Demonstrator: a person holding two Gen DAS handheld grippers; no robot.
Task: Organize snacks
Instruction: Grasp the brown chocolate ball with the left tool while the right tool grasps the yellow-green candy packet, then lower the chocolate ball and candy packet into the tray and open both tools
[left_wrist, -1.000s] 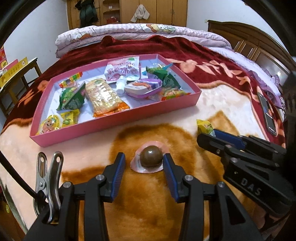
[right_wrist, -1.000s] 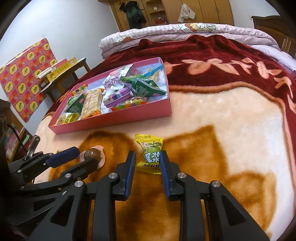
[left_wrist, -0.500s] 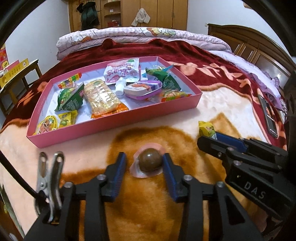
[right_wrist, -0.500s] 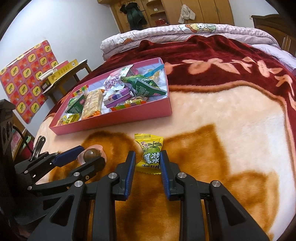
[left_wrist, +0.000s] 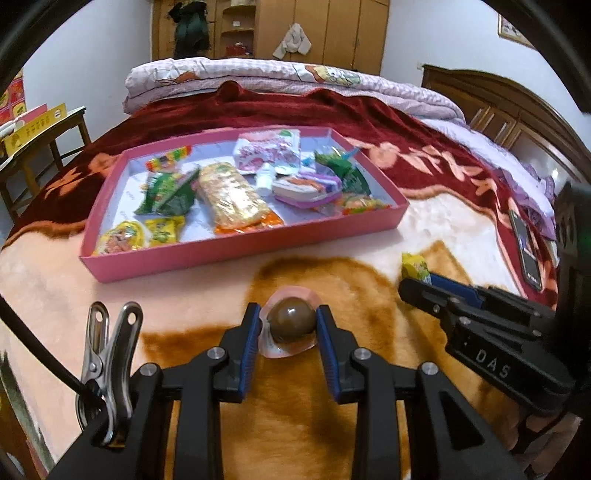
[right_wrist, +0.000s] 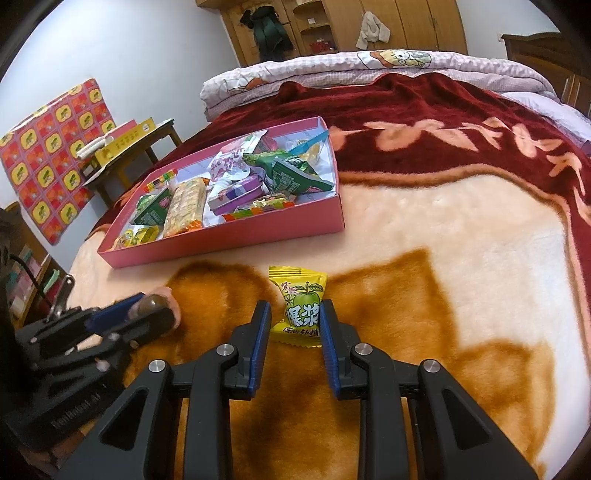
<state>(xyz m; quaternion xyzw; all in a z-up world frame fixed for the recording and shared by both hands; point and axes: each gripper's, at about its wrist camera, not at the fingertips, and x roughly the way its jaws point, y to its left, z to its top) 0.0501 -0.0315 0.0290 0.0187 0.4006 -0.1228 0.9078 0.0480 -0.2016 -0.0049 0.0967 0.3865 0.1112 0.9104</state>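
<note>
Both loose snacks now gripped, ready for the box

The brown ball snack in its clear pink-rimmed wrapper sits low over the plush blanket, and the left gripper has just been closing on it: a second ago its blue pads stood clear on either side, now they press the ball's flanks. Just beside it, the right gripper is clamped as before on the yellow candy packet, unmoved. Beyond both lies the pink box, already holding the other snacks. With each remaining piece grasped, lifting them into the box looks like the last step.
</note>
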